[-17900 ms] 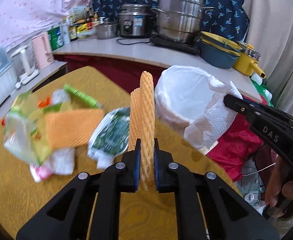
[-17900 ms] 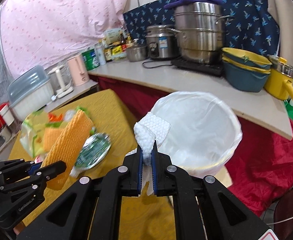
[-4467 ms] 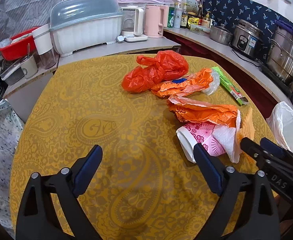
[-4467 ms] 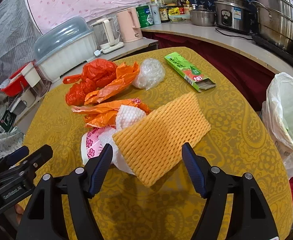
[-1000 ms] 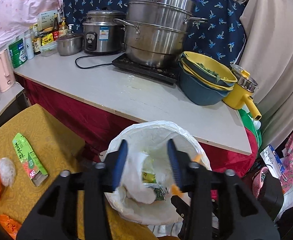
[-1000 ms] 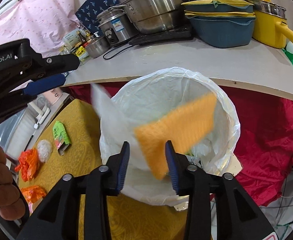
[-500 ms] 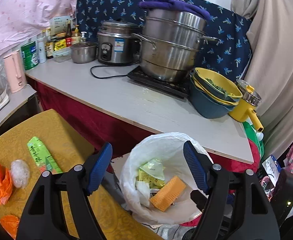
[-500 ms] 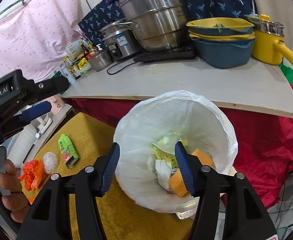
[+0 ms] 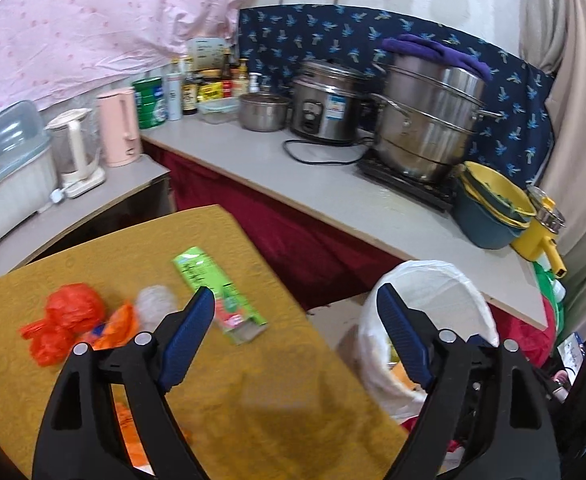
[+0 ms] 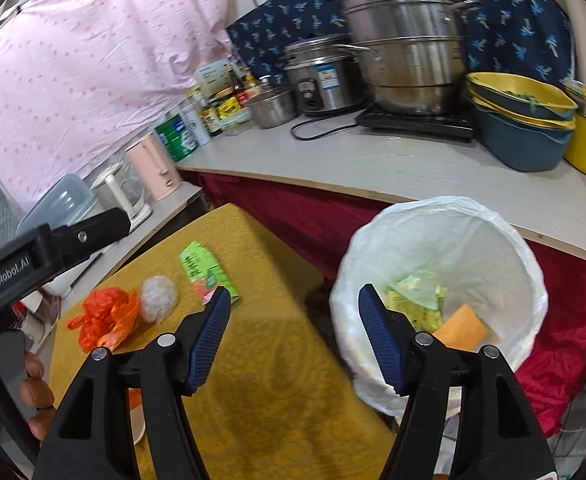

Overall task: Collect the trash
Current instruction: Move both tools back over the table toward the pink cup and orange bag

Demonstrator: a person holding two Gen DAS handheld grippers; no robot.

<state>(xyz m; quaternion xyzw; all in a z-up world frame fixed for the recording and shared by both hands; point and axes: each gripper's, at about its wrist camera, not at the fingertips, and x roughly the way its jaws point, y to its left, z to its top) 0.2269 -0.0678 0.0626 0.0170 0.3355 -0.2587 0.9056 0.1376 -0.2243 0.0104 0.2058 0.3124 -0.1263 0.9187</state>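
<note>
Over the corner of the yellow table (image 9: 93, 264), the left gripper (image 9: 295, 334) and the right gripper (image 10: 291, 330) both hang with fingers spread and still opening, nothing between either pair. Beside the table stands the bin (image 10: 505, 240) lined with a white bag, holding an orange foam net (image 10: 459, 326) and greenish wrappers (image 10: 413, 296). On the table lie a green box (image 9: 213, 280), a clear plastic ball (image 9: 155, 300) and red and orange bags (image 9: 65, 320), all well apart from the fingers
</note>
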